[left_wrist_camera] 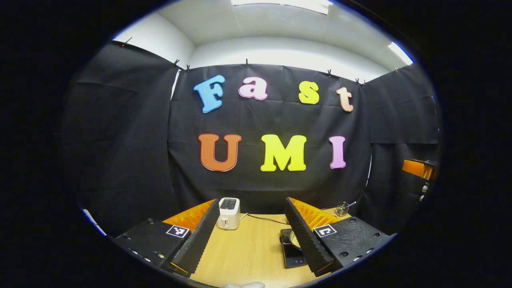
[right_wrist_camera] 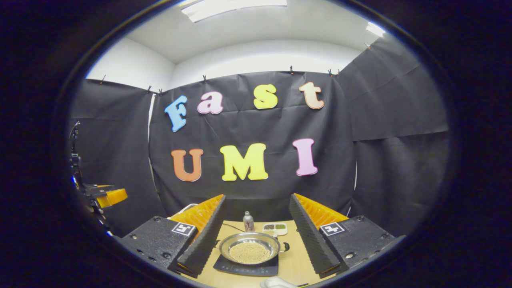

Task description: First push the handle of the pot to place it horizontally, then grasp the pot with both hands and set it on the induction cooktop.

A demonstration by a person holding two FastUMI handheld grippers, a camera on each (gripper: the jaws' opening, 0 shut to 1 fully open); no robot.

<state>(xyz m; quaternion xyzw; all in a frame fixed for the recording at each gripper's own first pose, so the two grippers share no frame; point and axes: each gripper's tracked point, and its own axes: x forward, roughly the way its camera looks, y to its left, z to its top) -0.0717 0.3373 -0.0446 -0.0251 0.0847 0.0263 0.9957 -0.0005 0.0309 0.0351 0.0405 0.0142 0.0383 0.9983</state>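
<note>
In the right gripper view, a shiny metal pot (right_wrist_camera: 250, 248) holding small beige grains sits on the black induction cooktop (right_wrist_camera: 246, 269). A short handle (right_wrist_camera: 285, 245) sticks out on its right. My right gripper (right_wrist_camera: 257, 200) is open above and behind the pot, touching nothing. In the left gripper view, the cooktop (left_wrist_camera: 293, 259) and a sliver of the pot (left_wrist_camera: 291, 239) lie partly hidden behind one finger. My left gripper (left_wrist_camera: 253, 206) is also open and holds nothing. Each gripper appears far off at the other view's edge: right gripper (left_wrist_camera: 418, 168), left gripper (right_wrist_camera: 107, 197).
A white toaster (left_wrist_camera: 229, 213) with a cord stands at the back of the wooden table (left_wrist_camera: 248, 252). A small wire holder (left_wrist_camera: 342, 208) is at the back right. Behind the pot stand a small bottle (right_wrist_camera: 248, 221) and a white divided dish (right_wrist_camera: 275, 228).
</note>
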